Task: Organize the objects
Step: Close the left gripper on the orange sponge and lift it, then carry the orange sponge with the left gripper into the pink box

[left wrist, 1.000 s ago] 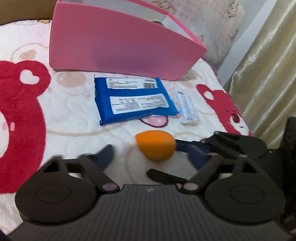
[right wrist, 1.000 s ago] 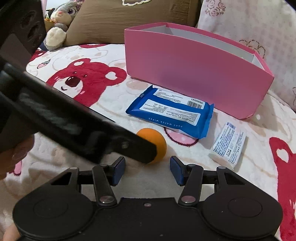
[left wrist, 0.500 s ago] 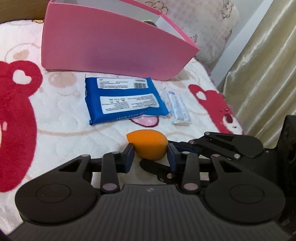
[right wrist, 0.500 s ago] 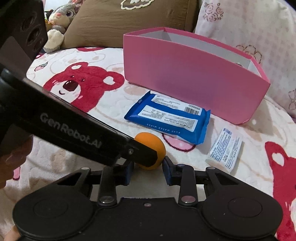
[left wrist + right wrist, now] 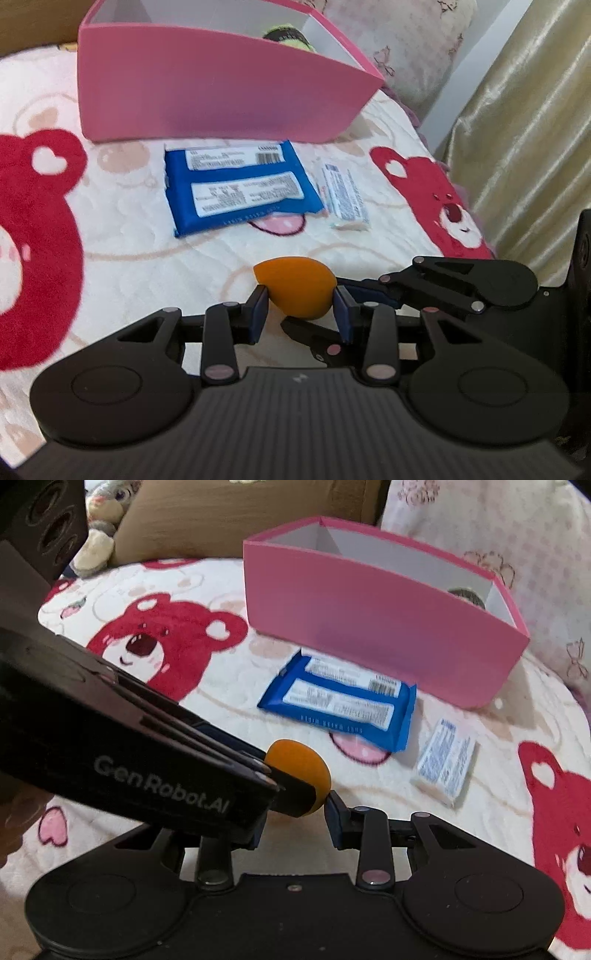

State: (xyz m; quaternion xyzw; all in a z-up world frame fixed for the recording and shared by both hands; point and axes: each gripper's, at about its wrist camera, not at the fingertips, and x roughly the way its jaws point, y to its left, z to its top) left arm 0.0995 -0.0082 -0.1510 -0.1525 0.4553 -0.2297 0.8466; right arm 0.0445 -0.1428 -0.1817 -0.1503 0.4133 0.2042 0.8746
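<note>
Orange, egg-shaped sponge (image 5: 295, 291) sits clamped by both the left gripper (image 5: 300, 314) and right gripper (image 5: 295, 818) just above the bed, while the blue wipes pack (image 5: 240, 190) and small sachet (image 5: 345, 194) await the pink box (image 5: 221, 99).

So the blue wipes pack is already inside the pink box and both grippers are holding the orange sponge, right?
Not quite. The blue wipes pack lies on the blanket in front of the pink box, as the right wrist view shows. Both grippers do hold the orange sponge.
</note>
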